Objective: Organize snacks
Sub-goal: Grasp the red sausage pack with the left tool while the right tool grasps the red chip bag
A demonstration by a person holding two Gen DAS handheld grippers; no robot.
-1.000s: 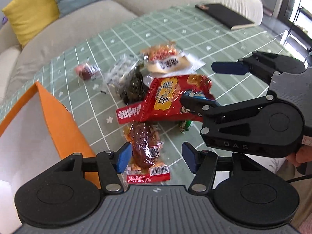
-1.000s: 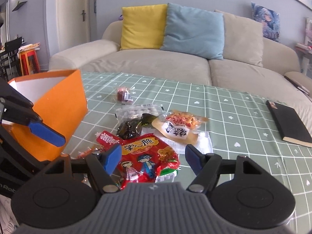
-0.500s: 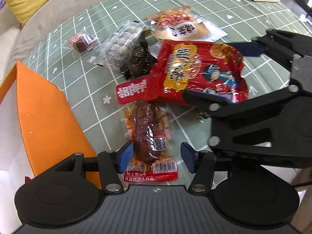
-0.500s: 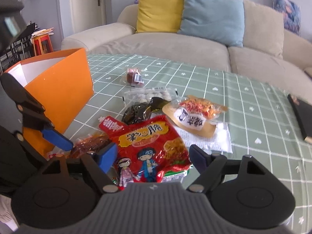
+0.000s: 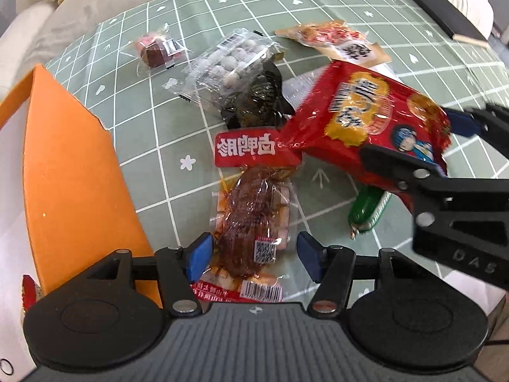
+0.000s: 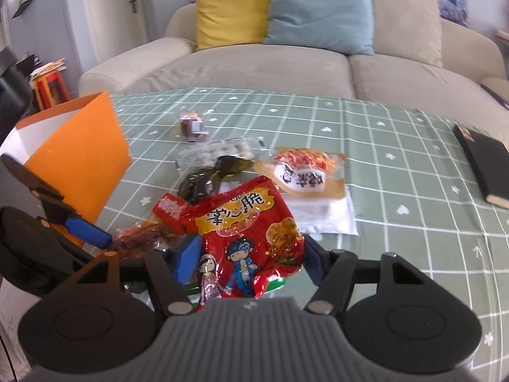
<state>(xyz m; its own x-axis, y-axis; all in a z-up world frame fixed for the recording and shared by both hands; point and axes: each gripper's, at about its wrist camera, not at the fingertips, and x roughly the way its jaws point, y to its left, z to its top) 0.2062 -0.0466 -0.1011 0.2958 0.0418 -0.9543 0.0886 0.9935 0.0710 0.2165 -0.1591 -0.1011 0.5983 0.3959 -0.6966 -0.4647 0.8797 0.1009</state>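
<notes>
A brown meat snack packet lies on the green checked tablecloth, and my left gripper straddles its near end. Its jaws are opening and the pads stand clear of the wrapper on both sides. A red snack bag with cartoon figures sits between the fingers of my right gripper. Those jaws are closing; the pads touch the bag and its far edge is crumpled and raised. In the left wrist view the right gripper reaches in from the right. An open orange box stands to the left.
Beyond lie a clear pack of white balls, a dark packet, a small wrapped sweet and a tan packet. A green packet peeks from under the red bag. A black book lies far right; a sofa is behind.
The left gripper came down and tipped steeply over the meat packet. The right gripper's fingers closed in on the red bag, which buckled upward and uncovered more of the green packet.
</notes>
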